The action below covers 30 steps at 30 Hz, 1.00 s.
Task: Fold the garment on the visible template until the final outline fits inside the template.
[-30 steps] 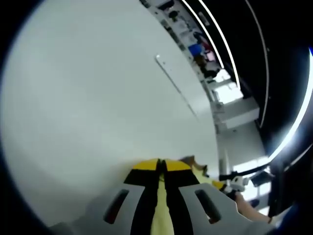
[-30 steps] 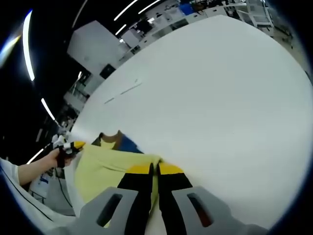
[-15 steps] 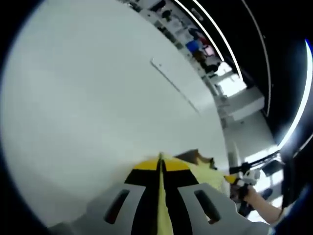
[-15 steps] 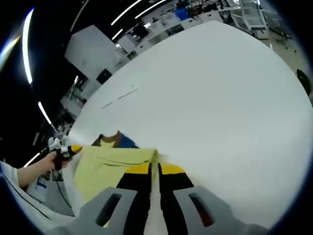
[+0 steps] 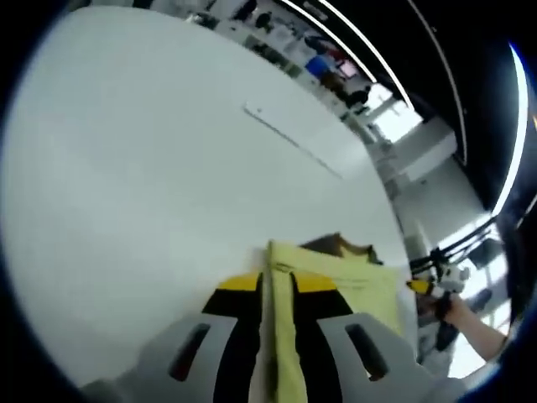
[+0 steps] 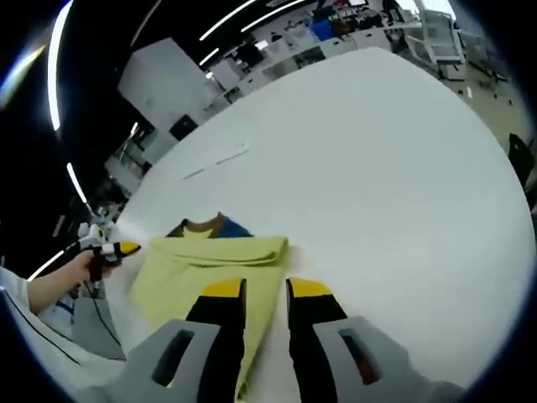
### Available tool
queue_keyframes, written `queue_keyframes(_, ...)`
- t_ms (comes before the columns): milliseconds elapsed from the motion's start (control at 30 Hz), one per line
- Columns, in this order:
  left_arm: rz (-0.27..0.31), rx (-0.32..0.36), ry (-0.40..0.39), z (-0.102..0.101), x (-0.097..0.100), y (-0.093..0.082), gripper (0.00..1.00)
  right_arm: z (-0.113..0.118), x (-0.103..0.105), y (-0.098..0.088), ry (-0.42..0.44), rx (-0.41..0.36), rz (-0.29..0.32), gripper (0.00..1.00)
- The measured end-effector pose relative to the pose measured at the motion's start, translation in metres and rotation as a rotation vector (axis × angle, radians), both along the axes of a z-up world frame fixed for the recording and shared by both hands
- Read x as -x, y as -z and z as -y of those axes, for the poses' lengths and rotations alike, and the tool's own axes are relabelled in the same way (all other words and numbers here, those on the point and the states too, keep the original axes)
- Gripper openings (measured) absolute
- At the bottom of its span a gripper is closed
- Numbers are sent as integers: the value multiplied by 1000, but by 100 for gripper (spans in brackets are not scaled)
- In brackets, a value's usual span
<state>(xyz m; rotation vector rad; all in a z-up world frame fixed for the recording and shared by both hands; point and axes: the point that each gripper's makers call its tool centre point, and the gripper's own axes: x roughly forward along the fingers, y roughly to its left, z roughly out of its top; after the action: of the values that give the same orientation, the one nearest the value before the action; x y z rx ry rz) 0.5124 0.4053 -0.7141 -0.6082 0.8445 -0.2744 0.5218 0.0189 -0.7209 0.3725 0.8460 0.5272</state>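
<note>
In the left gripper view, the left gripper [image 5: 278, 285] sat at 6 o'clock on the white table [image 5: 151, 168], its jaws a little apart with the yellow garment [image 5: 336, 273] running between them, probably pinched. The other gripper [image 5: 432, 281] was at 3 o'clock. In the right gripper view, the right gripper [image 6: 264, 290] had its jaws apart, holding nothing. The folded garment [image 6: 210, 260] lay just past them, toward 9 o'clock.
</note>
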Motion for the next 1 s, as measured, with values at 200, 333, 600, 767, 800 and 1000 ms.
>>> queue_keyframes(200,29,-38,45,1,9,-7,18,-5,10,-14,-20,4,29,34)
queue_keyframes(333,46,-65,79,-1,15,-12,21,-8,19,-23,-27,10,48,40)
queue_keyframes(600,74,-136,145,-3,36,-18,30,-13,38,-35,-35,6,69,49)
queue_keyframes(767,101,-150,165,-5,48,-29,36,-20,54,-49,-44,-23,83,54)
queue_keyframes(800,109,-151,167,-5,51,-31,38,-21,57,-51,-47,-27,83,55)
queue_keyframes(1000,138,-160,184,-4,65,-43,48,-23,76,-63,-59,-26,97,62)
